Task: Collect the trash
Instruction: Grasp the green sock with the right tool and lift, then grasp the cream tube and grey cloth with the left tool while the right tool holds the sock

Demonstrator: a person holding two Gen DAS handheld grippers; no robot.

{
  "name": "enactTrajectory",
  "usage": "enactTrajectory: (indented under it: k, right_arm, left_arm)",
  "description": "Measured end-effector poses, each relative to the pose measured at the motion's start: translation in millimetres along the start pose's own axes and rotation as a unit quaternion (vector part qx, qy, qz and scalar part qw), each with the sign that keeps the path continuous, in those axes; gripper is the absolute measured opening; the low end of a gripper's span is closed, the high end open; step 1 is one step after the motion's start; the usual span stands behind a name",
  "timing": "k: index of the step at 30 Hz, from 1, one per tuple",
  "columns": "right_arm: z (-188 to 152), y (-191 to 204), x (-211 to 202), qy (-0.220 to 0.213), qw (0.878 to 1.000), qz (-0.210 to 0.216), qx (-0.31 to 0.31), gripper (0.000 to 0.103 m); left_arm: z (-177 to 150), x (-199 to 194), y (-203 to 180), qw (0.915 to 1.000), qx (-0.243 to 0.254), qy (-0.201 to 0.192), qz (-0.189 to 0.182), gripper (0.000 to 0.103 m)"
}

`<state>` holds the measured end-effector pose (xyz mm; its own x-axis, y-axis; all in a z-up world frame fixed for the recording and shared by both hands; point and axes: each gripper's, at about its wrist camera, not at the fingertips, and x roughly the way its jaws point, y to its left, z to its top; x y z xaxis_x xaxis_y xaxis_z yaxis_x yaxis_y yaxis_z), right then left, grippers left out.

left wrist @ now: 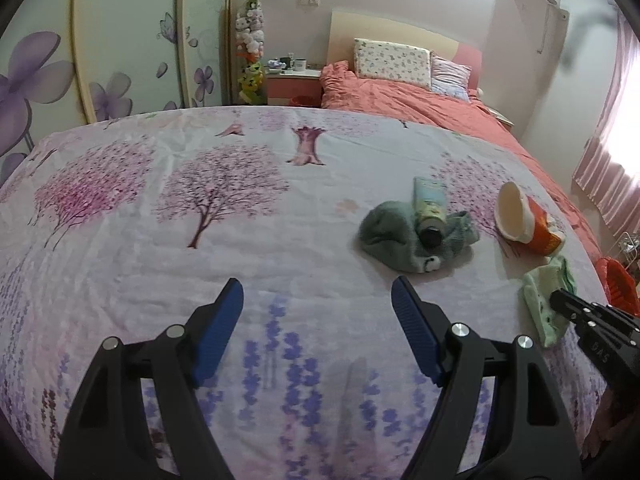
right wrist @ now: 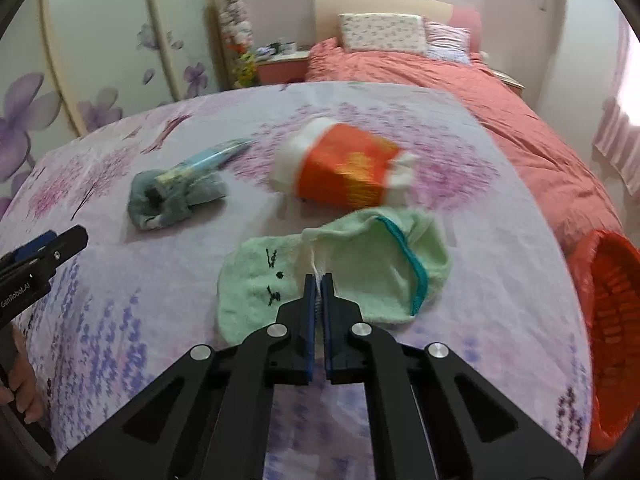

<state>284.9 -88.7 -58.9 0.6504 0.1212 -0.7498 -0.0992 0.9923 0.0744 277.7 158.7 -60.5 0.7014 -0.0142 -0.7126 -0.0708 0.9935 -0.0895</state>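
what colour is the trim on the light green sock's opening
Teal, on the light green fuzzy sock; clearest in the right wrist view.

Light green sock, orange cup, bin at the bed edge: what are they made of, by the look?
Light green sock: soft fuzzy knit, matte, limp; the right gripper is shut on a pinch of it.
Orange cup: probably paper, white inside, rim squashed; blurred.
Bin: seemingly slotted orange plastic; the glossy, crinkled outside suggests a thin film liner.

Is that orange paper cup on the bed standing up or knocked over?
Knocked over. The orange cup lies on its side on the flowery bedspread, and its white open mouth faces sideways rather than up.
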Motion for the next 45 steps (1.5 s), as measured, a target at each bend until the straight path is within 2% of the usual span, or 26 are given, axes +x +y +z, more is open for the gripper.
enactTrajectory:
  k: [4,5,7,8,9,14,17,19,20,21,22,23,24,25,26,27,29,34,36,41,45]
  right_arm:
    - [3,-14,1,0.006,0.999,0.035,0.035,0.004]
    - [4,-15,2,0.008,0.998,0.044,0.045,0.009]
    - [5,-14,3,0.009,0.997,0.052,0.049,0.028]
    - [5,-12,3,0.007,0.998,0.05,0.047,0.046]
    - [5,-8,4,0.005,0.998,0.045,0.042,0.057]
    - [9,7,14,0.009,1.0,0.009,0.009,0.076]
    - [7,12,25,0.03,0.999,-0.013,-0.006,0.079]
    - [7,14,24,0.028,0.999,-0.014,-0.01,0.077]
    - [7,12,22,0.025,1.0,-0.014,-0.009,0.066]
    - [7,10,20,0.02,1.0,-0.012,-0.007,0.051]
    - [6,8,19,0.018,1.0,-0.007,-0.006,0.045]
    - [6,7,19,0.017,1.0,-0.005,-0.003,0.031]
    - [6,5,19,0.016,1.0,0.003,0.0,0.022]
    - [5,4,18,0.016,1.0,0.006,0.003,0.018]
    - [4,3,18,0.016,1.0,0.012,0.004,0.008]
    - [3,2,17,0.016,1.0,0.015,0.005,0.005]
    - [2,0,16,0.014,1.0,0.012,0.005,0.004]
    - [-2,-16,10,0.009,0.999,-0.029,0.025,0.004]
    - [-2,-21,12,0.011,0.999,-0.016,0.039,0.004]
    - [-3,-18,12,0.012,0.999,-0.021,0.034,0.004]
    - [-3,-20,14,0.011,0.999,-0.001,0.051,0.004]
  left_arm:
    - [0,1,-11,0.9999,0.009,0.001,-0.005,0.075]
    - [0,1,-13,0.9999,0.01,0.001,-0.006,0.075]
    - [-1,1,-15,0.9999,0.012,0.002,-0.007,0.075]
    - [-1,2,-16,0.9999,0.013,0.002,-0.007,0.075]
    - [-1,2,-17,0.9999,0.013,0.003,-0.007,0.075]
    - [-3,2,-19,0.9998,0.016,0.007,-0.008,0.075]
    - [-4,3,-20,0.9998,0.019,0.009,-0.008,0.075]
    - [-3,4,-19,0.9998,0.016,0.011,-0.009,0.075]
    - [-3,5,-19,0.9998,0.016,0.011,-0.009,0.075]
    - [-3,5,-19,0.9998,0.015,0.011,-0.009,0.075]
    - [-2,5,-19,0.9998,0.015,0.011,-0.009,0.075]
    - [-2,5,-19,0.9998,0.015,0.011,-0.009,0.075]
    - [-2,5,-20,0.9998,0.016,0.011,-0.009,0.075]
    - [-2,5,-19,0.9997,0.017,0.011,-0.01,0.075]
    - [-2,5,-20,0.9997,0.018,0.011,-0.01,0.075]
    - [-2,5,-20,0.9997,0.019,0.01,-0.01,0.075]
    - [-1,5,-22,0.9997,0.021,0.009,-0.011,0.075]
    - [6,4,-29,0.9995,0.026,0.003,-0.02,0.075]
    - [13,5,-36,0.9993,0.027,0.0,-0.024,0.075]
    - [40,13,-56,0.9986,0.031,-0.011,-0.041,0.073]
    - [55,36,-78,0.9979,0.05,0.003,-0.042,0.065]
